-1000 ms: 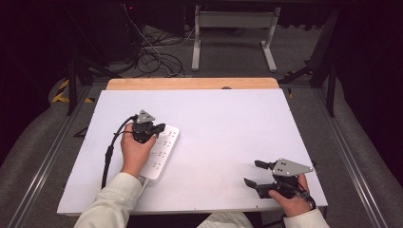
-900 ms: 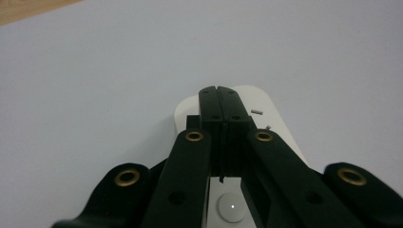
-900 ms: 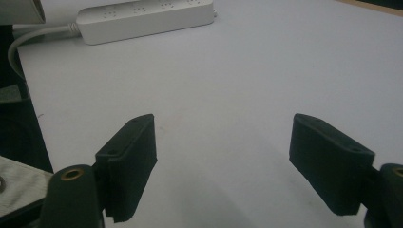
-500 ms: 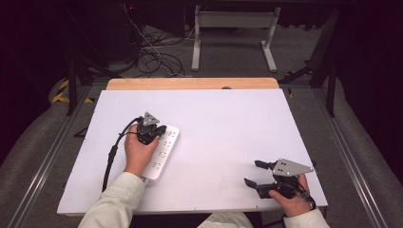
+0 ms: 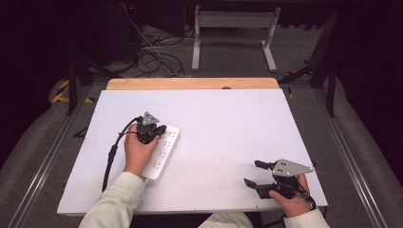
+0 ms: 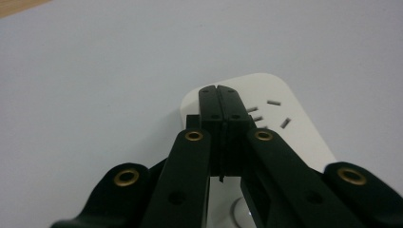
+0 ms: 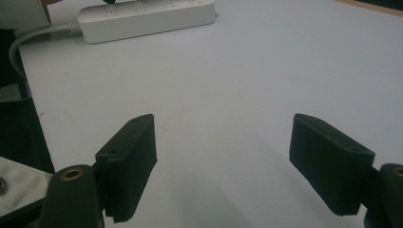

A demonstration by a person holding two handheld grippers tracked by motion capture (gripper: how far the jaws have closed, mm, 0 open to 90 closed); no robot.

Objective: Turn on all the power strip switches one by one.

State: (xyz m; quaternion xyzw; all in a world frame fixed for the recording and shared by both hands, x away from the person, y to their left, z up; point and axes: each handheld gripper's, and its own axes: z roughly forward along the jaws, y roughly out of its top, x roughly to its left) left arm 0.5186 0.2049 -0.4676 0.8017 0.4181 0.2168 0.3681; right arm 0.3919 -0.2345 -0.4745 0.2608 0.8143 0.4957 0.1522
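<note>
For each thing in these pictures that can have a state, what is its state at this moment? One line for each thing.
Left gripper: shut, jaws pressed together with nothing between them, over the far end of the power strip.
Right gripper: open, jaws wide apart, nothing between them, at the table's near right.
Power strip: lying flat on the table, sockets up, no plug in the sockets that show.
Table: covered by a white sheet.

A white power strip point(image 5: 162, 154) lies flat on the white desk point(image 5: 228, 123), left of centre in the high view, running diagonally from lower left to upper right, socket slots up, rounded end farthest away.
</note>
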